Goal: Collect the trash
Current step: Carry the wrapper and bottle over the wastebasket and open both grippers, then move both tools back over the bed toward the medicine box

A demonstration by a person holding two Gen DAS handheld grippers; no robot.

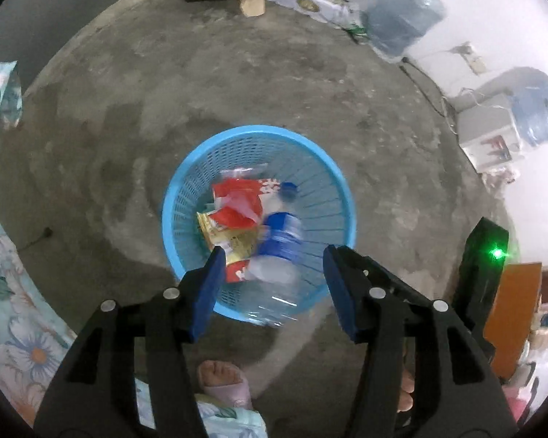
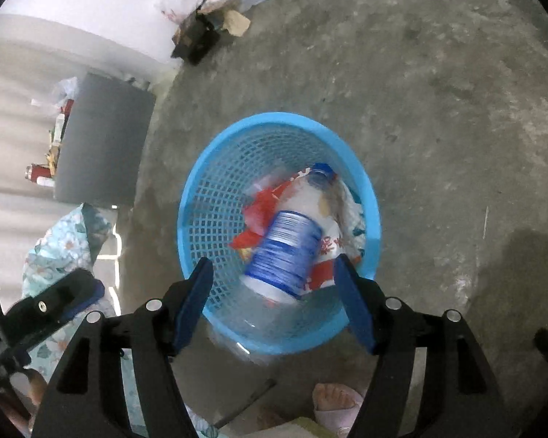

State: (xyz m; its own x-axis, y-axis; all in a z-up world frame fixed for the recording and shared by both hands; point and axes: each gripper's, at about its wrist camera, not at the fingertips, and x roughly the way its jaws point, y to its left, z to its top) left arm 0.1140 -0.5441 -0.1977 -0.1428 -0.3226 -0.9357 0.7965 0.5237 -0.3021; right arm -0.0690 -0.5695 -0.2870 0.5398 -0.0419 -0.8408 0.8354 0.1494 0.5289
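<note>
Where it overhangs the basket (image 1: 186, 197), bottle (image 1: 281, 241) blurs

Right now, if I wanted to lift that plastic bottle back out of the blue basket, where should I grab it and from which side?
Probably across the blue-labelled middle of the plastic bottle, coming straight down from above. It lies tilted on the wrappers with its cap toward the far wall of the blue basket, so the round body is the widest exposed part; the basket walls block any sideways approach.
</note>
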